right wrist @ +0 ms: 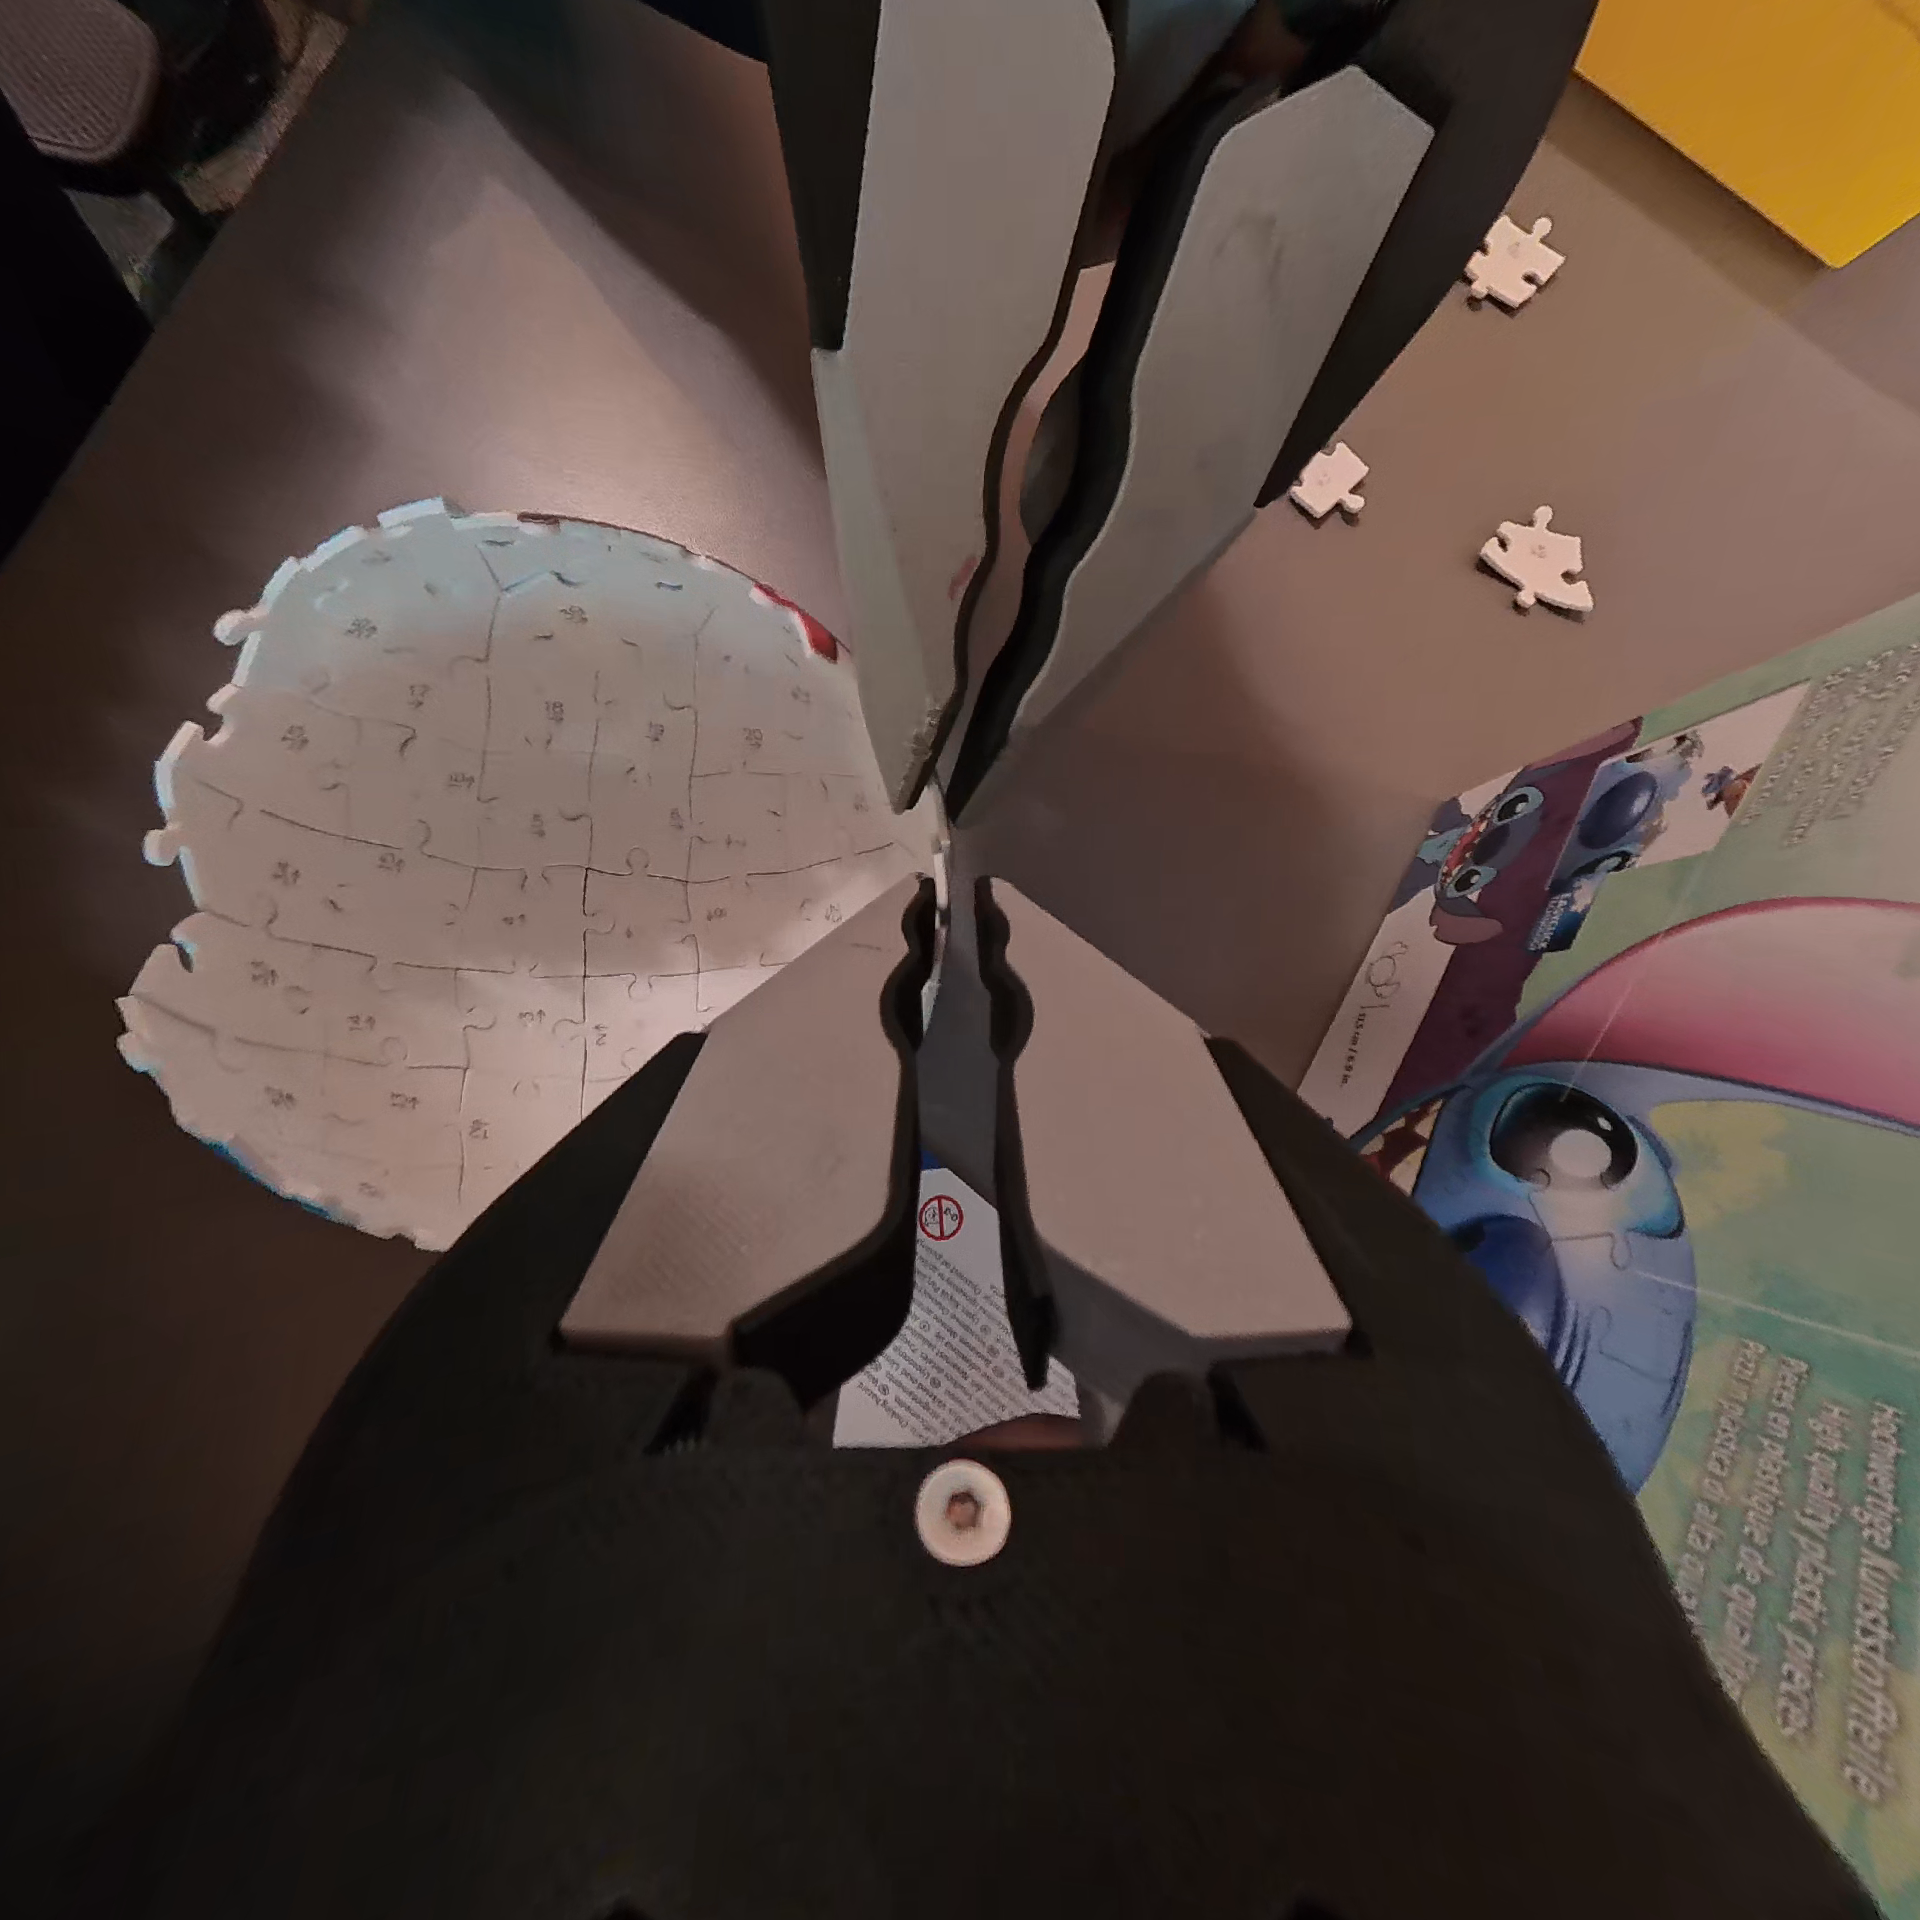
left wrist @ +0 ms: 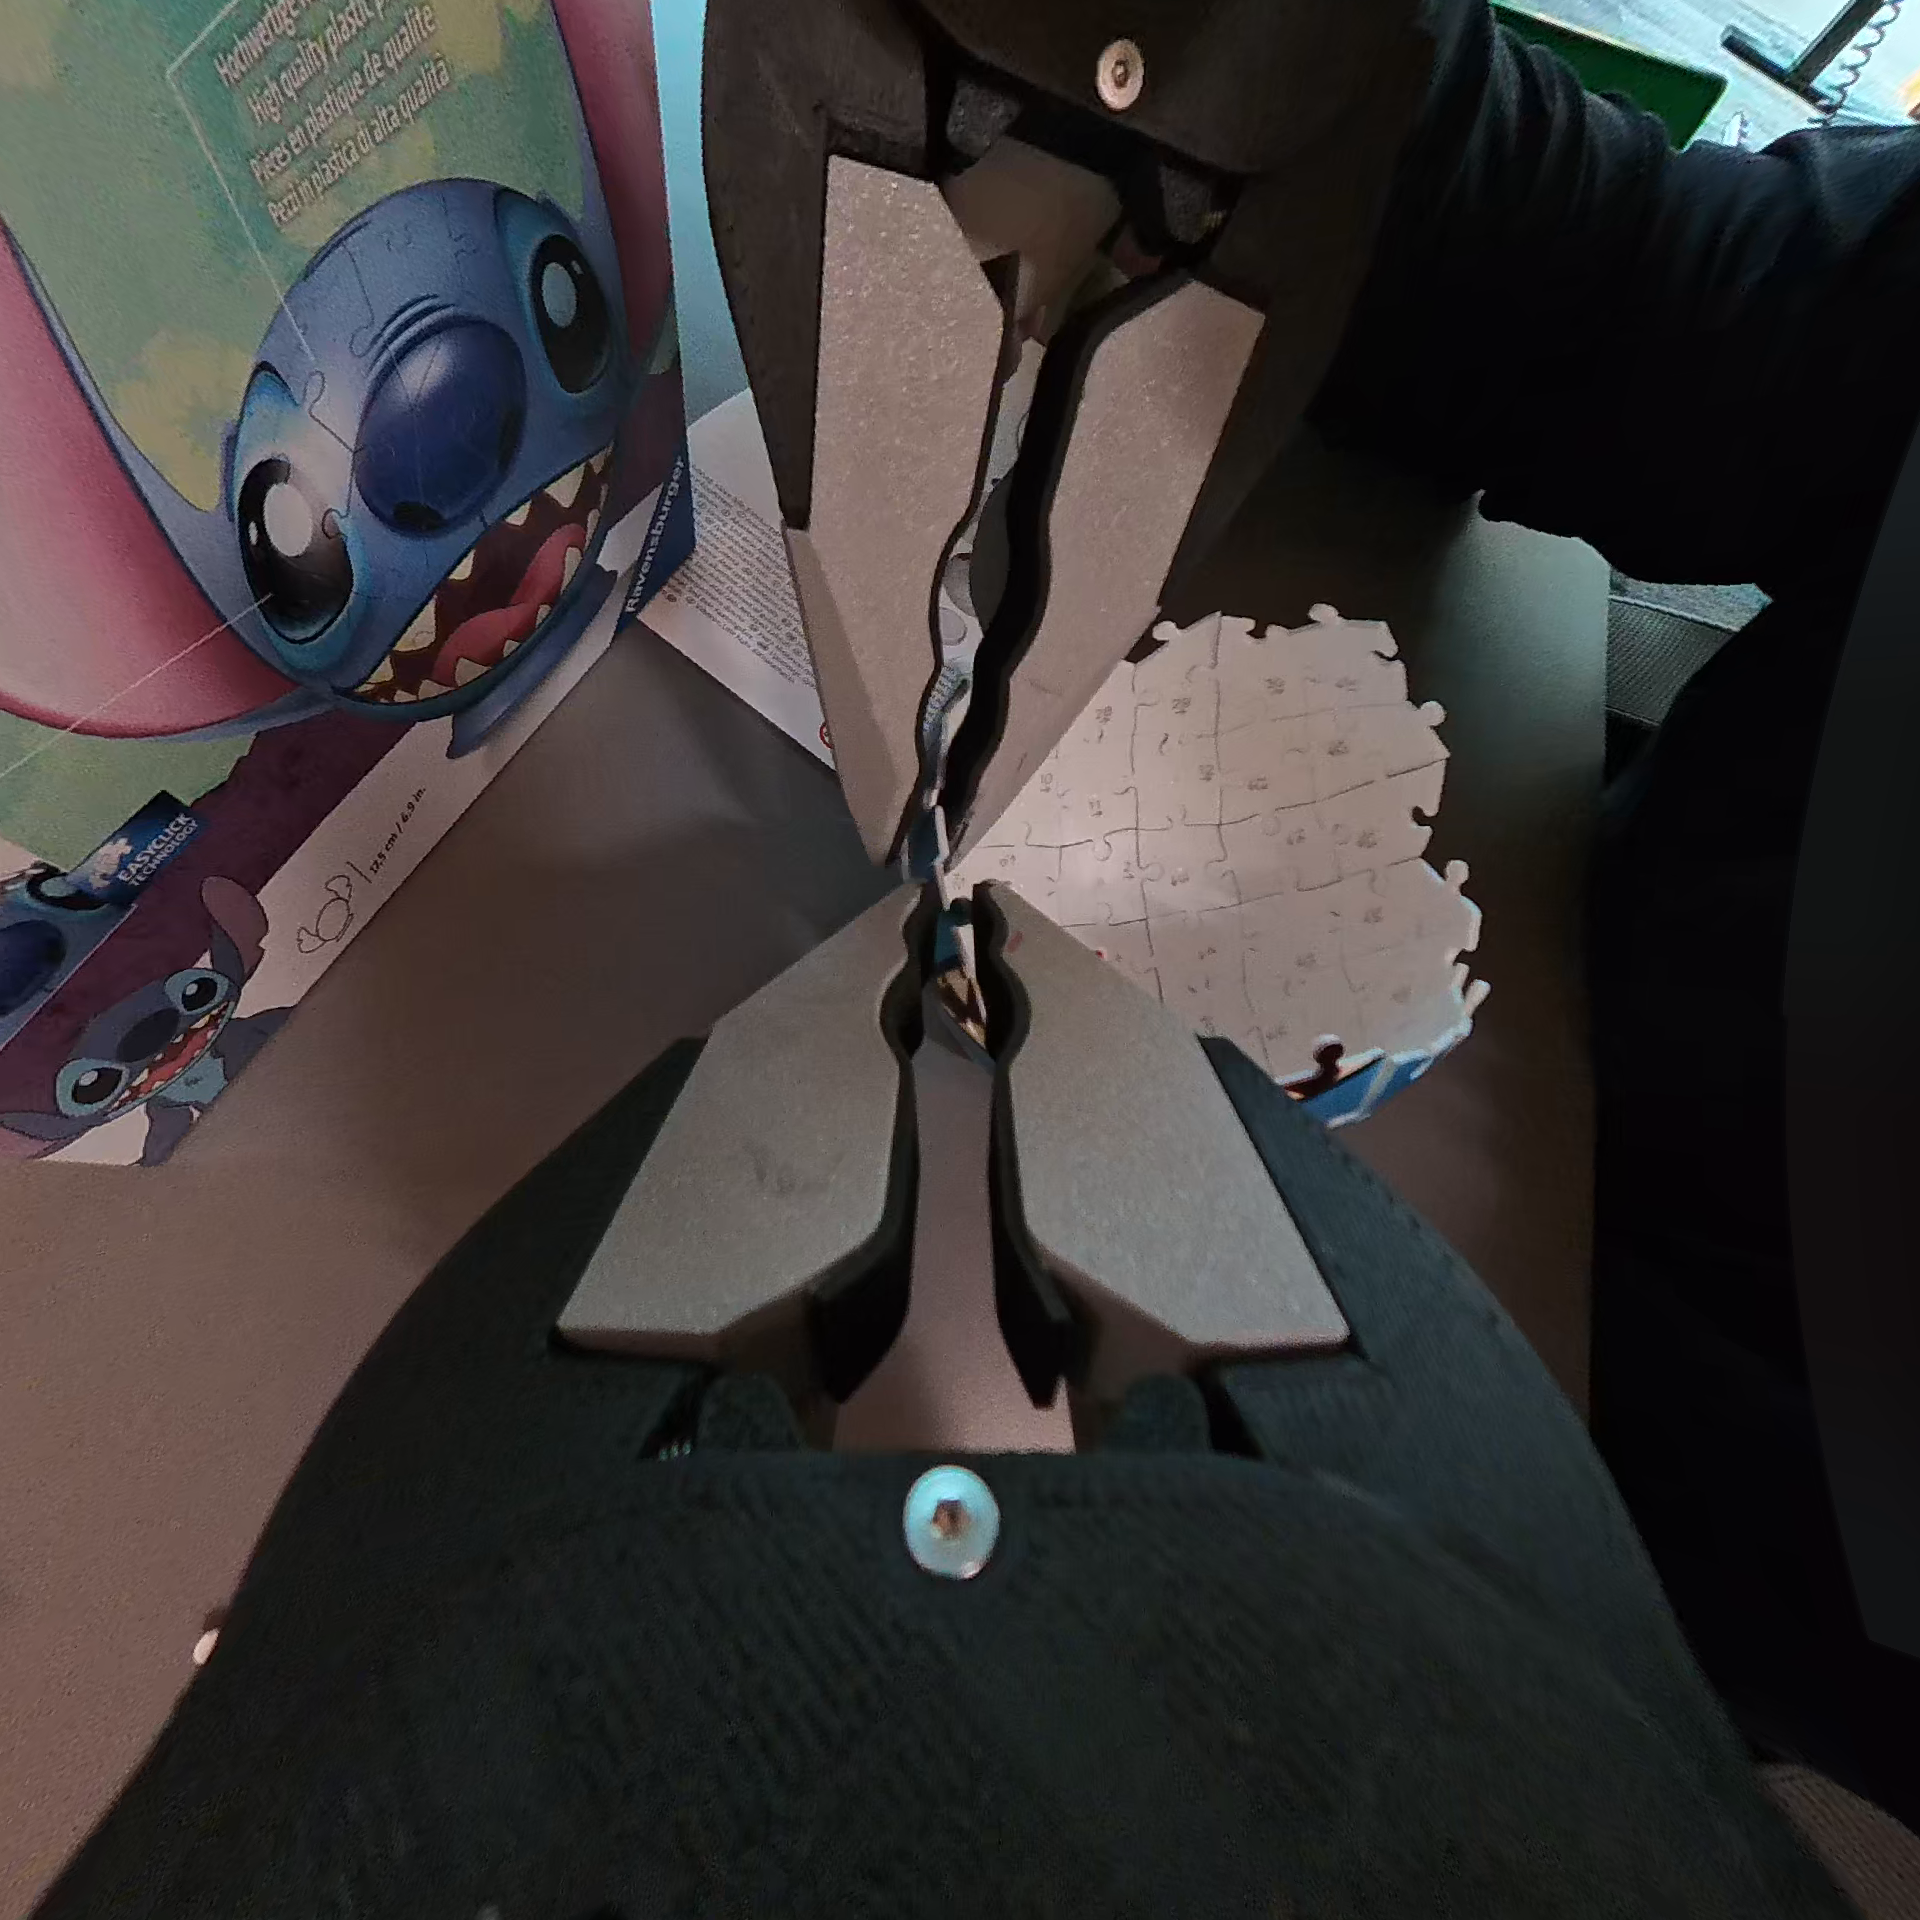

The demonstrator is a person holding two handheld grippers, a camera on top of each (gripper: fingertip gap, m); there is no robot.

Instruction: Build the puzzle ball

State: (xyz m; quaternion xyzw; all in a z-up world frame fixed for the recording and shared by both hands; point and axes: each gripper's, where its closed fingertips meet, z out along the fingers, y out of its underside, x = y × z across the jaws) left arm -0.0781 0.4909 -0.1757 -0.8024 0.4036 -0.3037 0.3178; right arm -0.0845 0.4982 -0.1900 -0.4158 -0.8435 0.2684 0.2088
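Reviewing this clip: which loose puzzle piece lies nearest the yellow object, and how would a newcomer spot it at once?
In the right wrist view, start at the yellow object in the top right corner of the grey table. Just below it, three loose white pieces lie face-down; the wanted piece is the topmost. Unlike the other two, which lie nearer the puzzle box, it sits almost at the yellow edge.

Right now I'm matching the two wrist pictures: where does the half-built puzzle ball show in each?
Left wrist view: half-built puzzle ball right of centre, behind the meeting fingertips.
Right wrist view: same shell at left.
Shared landmark: the puzzle box, on the opposite side.
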